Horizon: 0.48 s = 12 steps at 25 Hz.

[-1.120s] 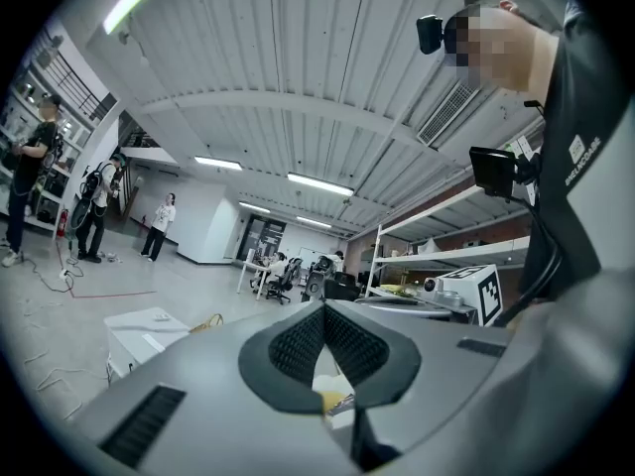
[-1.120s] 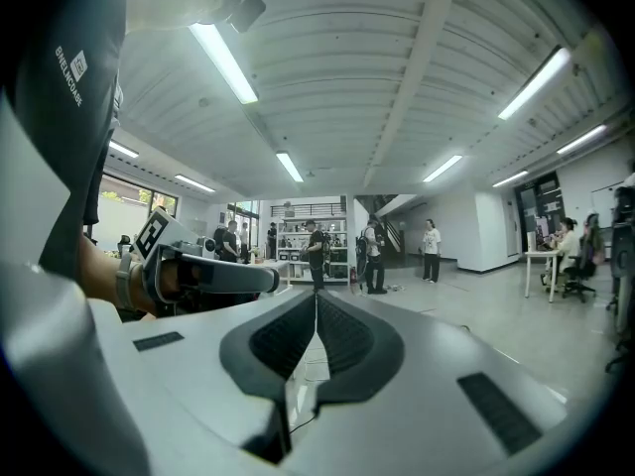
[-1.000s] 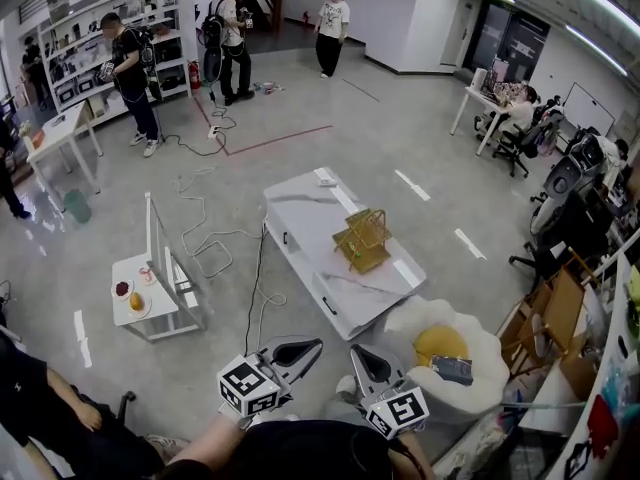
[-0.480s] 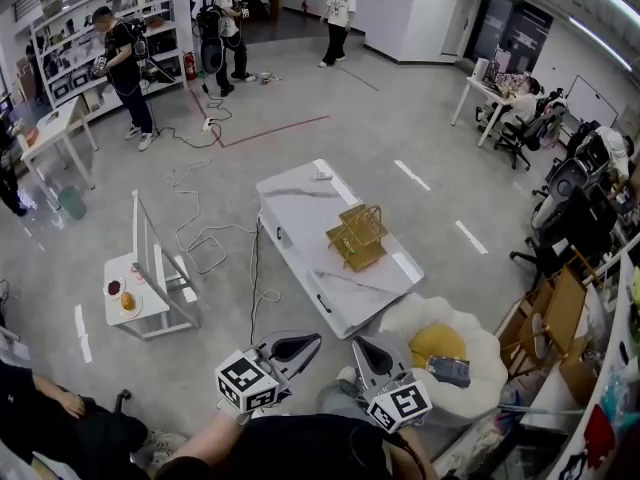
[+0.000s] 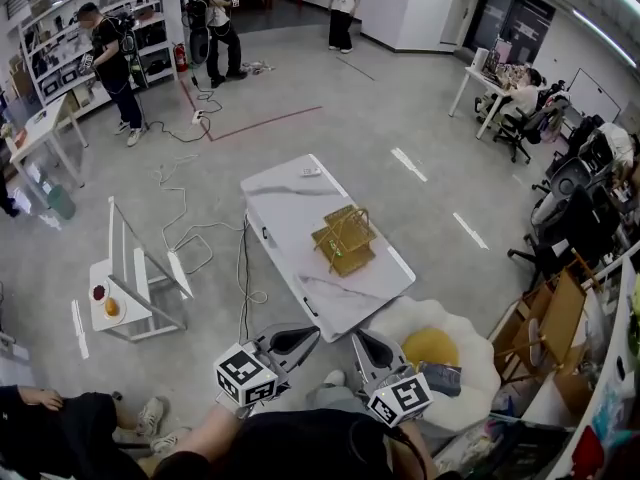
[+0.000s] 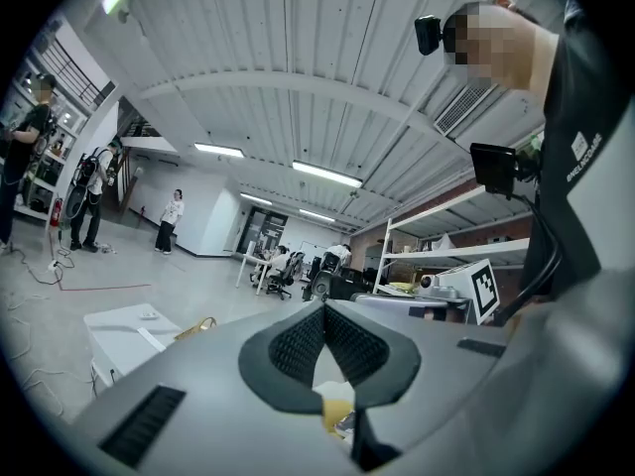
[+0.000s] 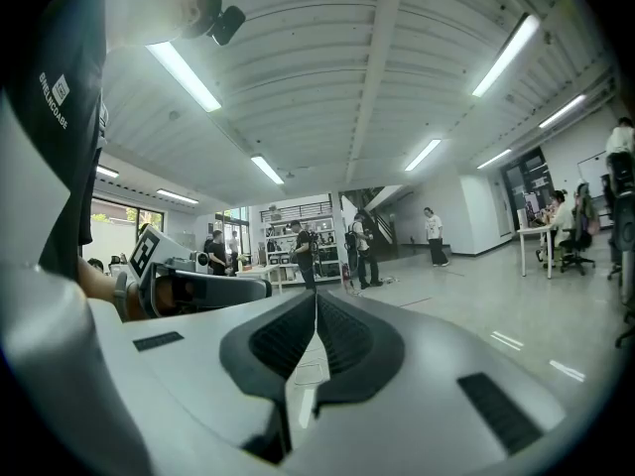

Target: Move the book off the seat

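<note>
A dark book (image 5: 447, 378) lies on the white egg-shaped seat (image 5: 470, 340), beside its yellow cushion (image 5: 431, 346), at the lower right of the head view. My right gripper (image 5: 364, 345) is shut and empty, just left of the seat. My left gripper (image 5: 303, 338) is also shut and empty, further left, near the white low table's corner. In the left gripper view the jaws (image 6: 323, 311) meet, with a bit of the yellow cushion (image 6: 336, 406) showing below them. In the right gripper view the jaws (image 7: 317, 301) are pressed together, with nothing between them.
The white low table (image 5: 290, 203) carries a gold wire basket (image 5: 343, 240) straight ahead. Cables (image 5: 243, 288) trail on the floor to its left. A small white side table (image 5: 125, 313) with fruit stands at left. Cardboard boxes (image 5: 545, 333) and office chairs crowd the right. Several people stand far back.
The head view has advanced: the low table and the seat lie closer and lower in frame. Both grippers moved forward with it and stayed shut.
</note>
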### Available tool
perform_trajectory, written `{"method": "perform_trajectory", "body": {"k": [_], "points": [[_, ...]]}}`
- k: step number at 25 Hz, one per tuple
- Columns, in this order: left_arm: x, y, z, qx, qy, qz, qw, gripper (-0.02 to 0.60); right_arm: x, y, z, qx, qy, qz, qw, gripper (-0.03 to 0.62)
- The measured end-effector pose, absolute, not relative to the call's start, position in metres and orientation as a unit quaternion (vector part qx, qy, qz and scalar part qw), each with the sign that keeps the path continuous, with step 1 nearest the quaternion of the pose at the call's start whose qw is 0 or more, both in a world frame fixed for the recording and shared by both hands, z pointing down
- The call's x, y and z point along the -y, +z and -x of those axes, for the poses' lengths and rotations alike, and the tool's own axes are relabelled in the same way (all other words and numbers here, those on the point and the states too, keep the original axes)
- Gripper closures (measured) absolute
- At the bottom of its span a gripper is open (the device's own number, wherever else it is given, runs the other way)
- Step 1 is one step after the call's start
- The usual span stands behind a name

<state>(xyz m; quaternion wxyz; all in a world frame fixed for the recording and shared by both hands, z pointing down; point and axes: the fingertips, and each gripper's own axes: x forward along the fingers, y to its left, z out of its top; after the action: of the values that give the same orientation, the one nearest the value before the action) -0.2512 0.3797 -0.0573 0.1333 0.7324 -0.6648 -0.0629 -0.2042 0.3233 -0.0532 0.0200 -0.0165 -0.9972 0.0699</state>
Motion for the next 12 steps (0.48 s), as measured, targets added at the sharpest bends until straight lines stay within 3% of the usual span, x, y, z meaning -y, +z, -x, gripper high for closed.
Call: {"method": "perform_trajectory", "body": {"k": [12], "points": [[-0.268, -0.051, 0.271, 0.664, -0.053, -0.731, 0.148, 0.575, -0.213, -0.043, 0.226, 0.995, 0.092, 0.020, 0.027, 0.579]]}}
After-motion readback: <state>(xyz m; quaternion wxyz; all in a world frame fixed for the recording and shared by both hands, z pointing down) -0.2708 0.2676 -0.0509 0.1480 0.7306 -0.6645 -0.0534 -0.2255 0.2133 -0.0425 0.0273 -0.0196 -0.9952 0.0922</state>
